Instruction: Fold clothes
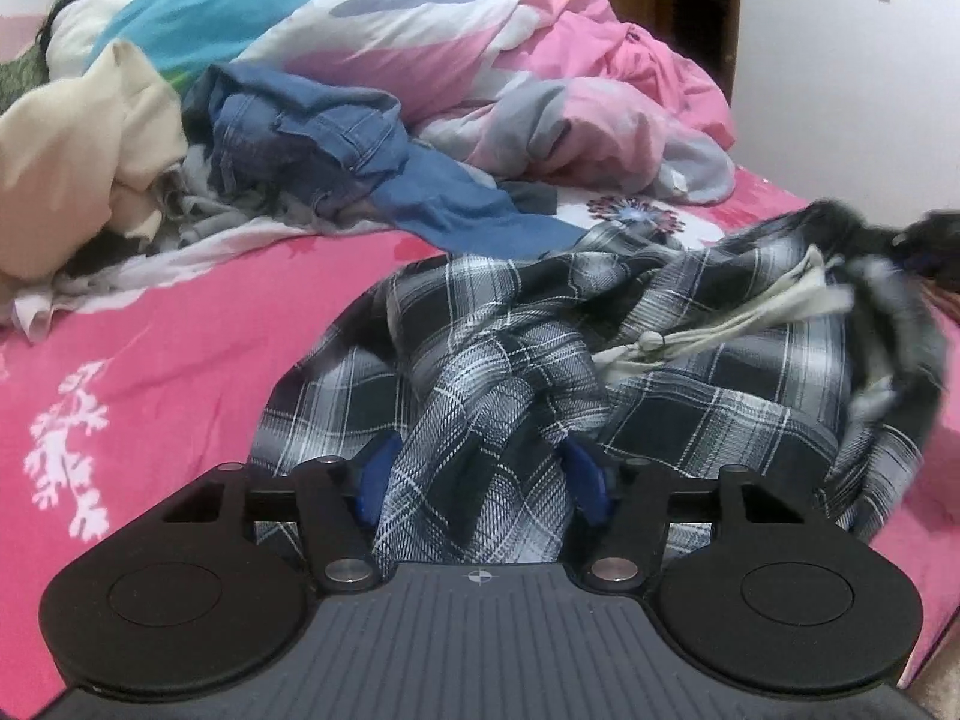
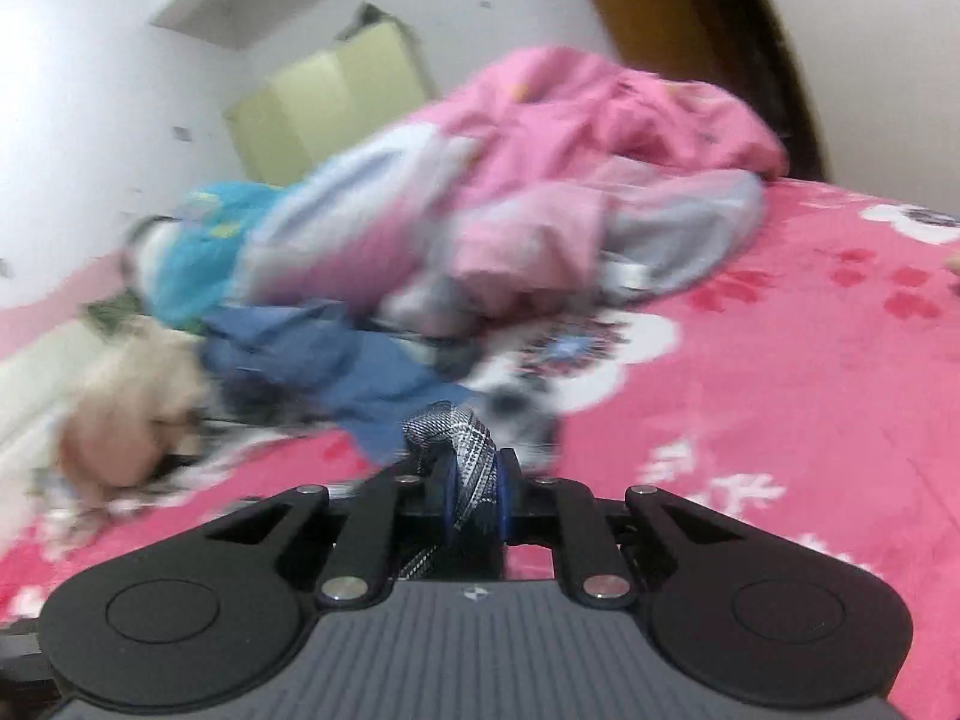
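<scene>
While both grippers hold the same garment, the black-and-white plaid shirt [image 1: 510, 354] lies bunched on the near part of the bed [image 1: 150, 360], its far-right end lifted off the sheet.

Left gripper [image 1: 480, 468]: jaws stand partly apart with a thick twisted fold of plaid filling the gap; blue pads [image 1: 585, 480] press the cloth on either side. Judged a grip on bulk fabric, not on an edge or seam.

Right gripper [image 2: 471, 495]: jaws nearly closed on a narrow rolled strip of the plaid, cloth standing up between the blue pads. Right wrist view is motion-blurred. In the left wrist view a blurred dark shape at far right, where the shirt rises, is likely this gripper.

Reason for the hold, as judgement: two grips well apart let the shirt be pulled taut and spread before any fold. It is not yet flat; a pale lining or label area [image 1: 720, 324] shows at the crumpled middle, so collar and sleeves cannot be told.

Surroundings: blue jeans [image 1: 336, 150] heaped far left of the shirt, a cream garment [image 1: 78, 168] farther left, pink-and-grey quilt [image 1: 540, 78] beyond, turquoise cloth [image 1: 204, 6] at far left. Yellow-green cabinet [image 2: 324, 102] against the far wall.

Writing: none legible on any item; only a crosshair mark on each gripper body.
</scene>
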